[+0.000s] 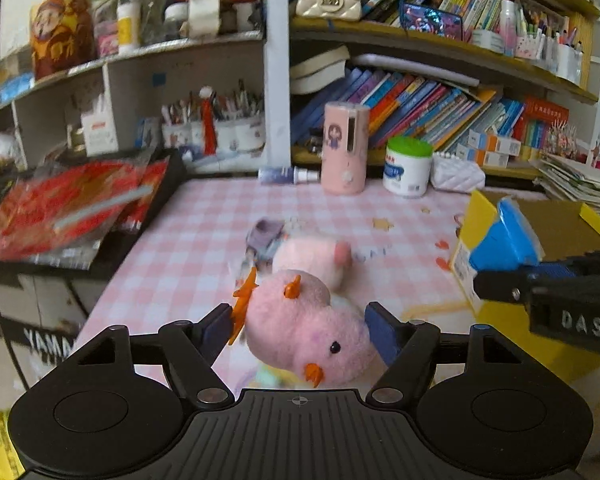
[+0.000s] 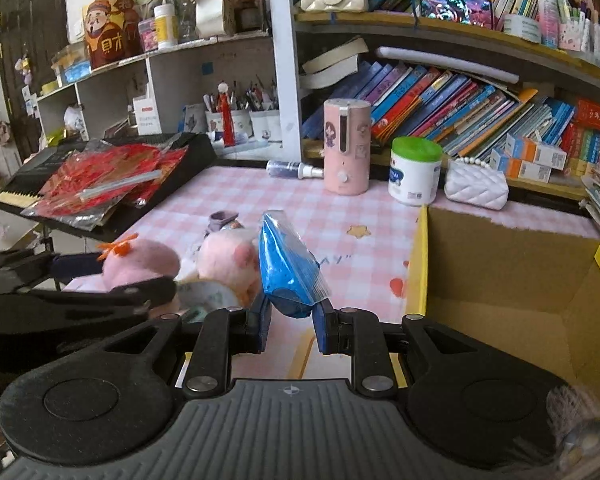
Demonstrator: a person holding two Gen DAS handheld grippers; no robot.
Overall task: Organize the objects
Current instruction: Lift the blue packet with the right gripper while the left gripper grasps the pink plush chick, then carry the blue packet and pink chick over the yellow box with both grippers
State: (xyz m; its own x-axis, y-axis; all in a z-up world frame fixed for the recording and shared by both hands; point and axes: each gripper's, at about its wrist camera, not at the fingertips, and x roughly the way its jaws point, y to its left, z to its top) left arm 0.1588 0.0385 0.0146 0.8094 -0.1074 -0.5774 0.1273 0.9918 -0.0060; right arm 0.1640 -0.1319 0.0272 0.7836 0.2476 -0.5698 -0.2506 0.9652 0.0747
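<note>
My left gripper (image 1: 300, 330) is shut on a pink plush chick (image 1: 306, 330) with orange feet and beak, held just above the pink checked table (image 1: 188, 240). It also shows in the right wrist view (image 2: 140, 266). A pink plush pig (image 1: 314, 256) lies behind it on the table. My right gripper (image 2: 292, 322) is shut on a blue bag (image 2: 288, 264), left of the open cardboard box (image 2: 500, 272). In the left wrist view the blue bag (image 1: 504, 240) hangs at the box's near edge (image 1: 476, 208).
A pink cylinder (image 1: 346, 148), a green-lidded white jar (image 1: 408, 168), a white quilted purse (image 1: 458, 174) and a spray bottle (image 1: 288, 175) stand at the table's back. A keyboard with red packets (image 1: 72, 204) is left. Bookshelves rise behind. A small purple thing (image 2: 222, 218) lies by the pig.
</note>
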